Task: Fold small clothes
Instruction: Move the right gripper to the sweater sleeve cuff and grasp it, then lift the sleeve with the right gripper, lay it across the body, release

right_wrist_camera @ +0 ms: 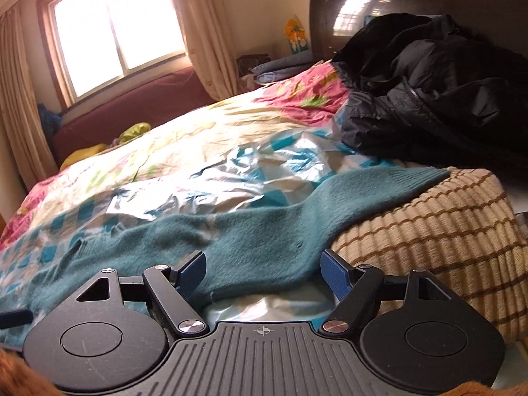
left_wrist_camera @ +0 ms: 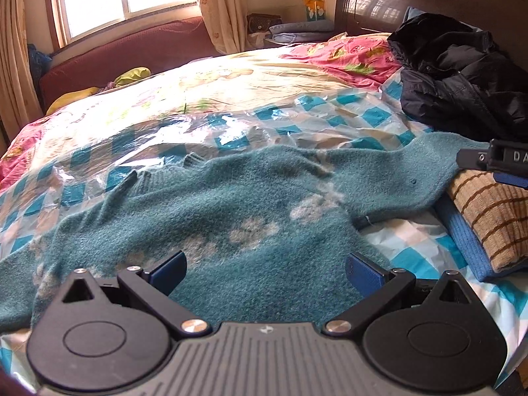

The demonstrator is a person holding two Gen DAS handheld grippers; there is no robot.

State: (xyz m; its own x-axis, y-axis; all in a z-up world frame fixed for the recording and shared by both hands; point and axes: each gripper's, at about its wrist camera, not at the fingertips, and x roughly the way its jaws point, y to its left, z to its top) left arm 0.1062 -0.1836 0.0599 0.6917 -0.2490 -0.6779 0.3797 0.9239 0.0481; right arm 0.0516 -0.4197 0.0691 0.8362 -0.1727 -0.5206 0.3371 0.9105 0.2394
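Observation:
A teal knit sweater (left_wrist_camera: 231, 204) with pale flower patches lies spread flat on a blue-checked plastic sheet (left_wrist_camera: 297, 122) on the bed. Its right sleeve runs up onto a tan striped folded garment (left_wrist_camera: 491, 217). My left gripper (left_wrist_camera: 265, 272) is open and empty, just above the sweater's lower body. My right gripper (right_wrist_camera: 262, 272) is open and empty, with its fingers either side of the right sleeve (right_wrist_camera: 283, 231) near the armpit. The right gripper's tip also shows at the right edge of the left wrist view (left_wrist_camera: 495, 161).
A black puffer jacket (right_wrist_camera: 435, 92) is heaped at the back right by the dark headboard (right_wrist_camera: 396, 3). The tan striped garment (right_wrist_camera: 429, 241) lies on a blue folded item (left_wrist_camera: 462, 244). A floral quilt (left_wrist_camera: 231, 79) covers the far bed. A window and curtains stand behind.

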